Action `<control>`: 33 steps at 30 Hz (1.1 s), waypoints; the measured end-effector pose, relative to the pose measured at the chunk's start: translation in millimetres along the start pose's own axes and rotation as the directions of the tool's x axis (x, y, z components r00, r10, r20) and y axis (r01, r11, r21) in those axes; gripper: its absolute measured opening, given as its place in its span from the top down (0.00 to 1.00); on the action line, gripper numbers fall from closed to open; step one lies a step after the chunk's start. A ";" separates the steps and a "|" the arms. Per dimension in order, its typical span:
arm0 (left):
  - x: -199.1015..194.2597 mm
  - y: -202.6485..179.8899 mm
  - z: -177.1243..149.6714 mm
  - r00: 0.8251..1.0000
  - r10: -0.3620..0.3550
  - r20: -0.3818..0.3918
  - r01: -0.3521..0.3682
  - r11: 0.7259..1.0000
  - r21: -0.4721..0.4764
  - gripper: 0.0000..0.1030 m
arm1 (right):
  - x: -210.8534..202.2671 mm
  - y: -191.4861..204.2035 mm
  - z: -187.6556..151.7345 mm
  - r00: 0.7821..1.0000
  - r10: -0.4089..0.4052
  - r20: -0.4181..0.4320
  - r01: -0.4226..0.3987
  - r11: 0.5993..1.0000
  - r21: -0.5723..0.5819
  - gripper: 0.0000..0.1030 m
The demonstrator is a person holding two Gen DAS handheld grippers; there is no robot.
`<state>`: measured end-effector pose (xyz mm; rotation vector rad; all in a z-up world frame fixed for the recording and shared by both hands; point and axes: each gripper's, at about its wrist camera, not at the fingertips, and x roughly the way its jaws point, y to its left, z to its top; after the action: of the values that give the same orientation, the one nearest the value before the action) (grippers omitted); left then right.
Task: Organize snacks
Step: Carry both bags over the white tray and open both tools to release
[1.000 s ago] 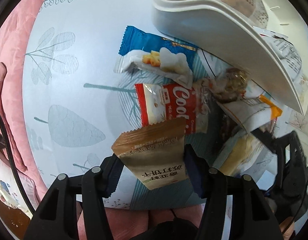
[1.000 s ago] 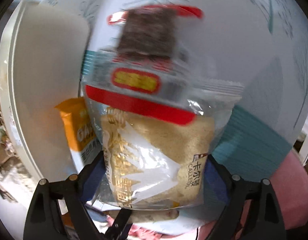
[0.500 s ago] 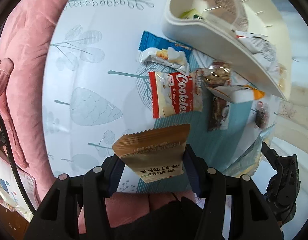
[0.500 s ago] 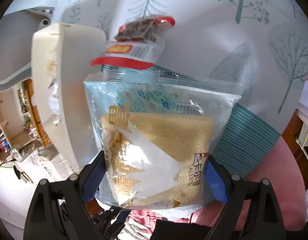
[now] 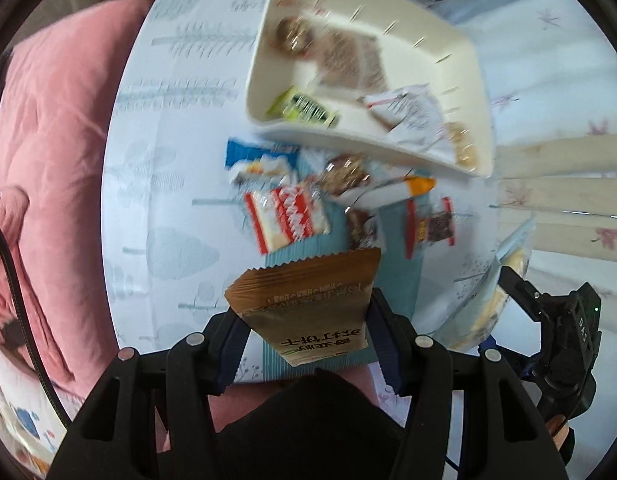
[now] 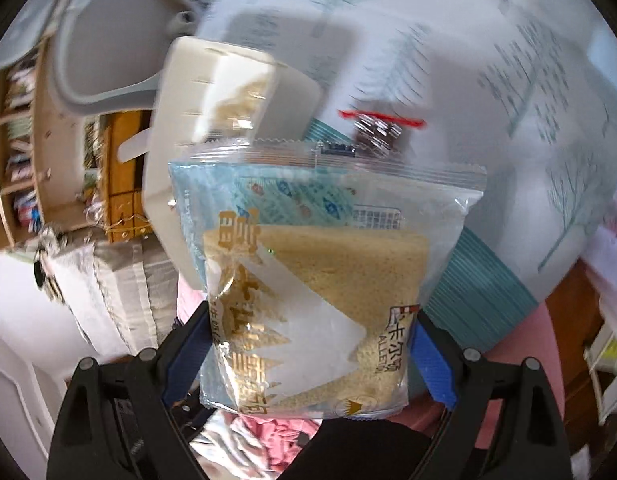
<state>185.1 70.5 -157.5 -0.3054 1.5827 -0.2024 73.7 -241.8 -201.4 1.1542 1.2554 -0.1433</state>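
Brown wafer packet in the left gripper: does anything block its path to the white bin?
Nothing visible does. The brown wafer packet is held above the loose snacks; the white bin is open-topped, partly filled.

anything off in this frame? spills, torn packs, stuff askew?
No spills or tears visible. Loose snack packets lie jumbled and overlapping on the patterned tablecloth beside the white plastic bin. Both grippers hold packets: left a brown wrapper, right a clear cake bag.

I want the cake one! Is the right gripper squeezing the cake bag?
Touching. The right wrist view shows the cake bag pinched on both sides by the right gripper pads.
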 end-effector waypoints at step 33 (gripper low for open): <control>-22.3 -69.8 123.2 0.929 -0.042 0.368 0.022 0.998 0.060 0.46 | 3.4 141.4 94.8 0.963 0.051 0.266 0.120 0.800 -0.588 0.09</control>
<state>313.1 19.0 -118.9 -0.3067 1.1974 -0.2006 229.2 -243.2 -132.1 0.5307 0.9697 0.0727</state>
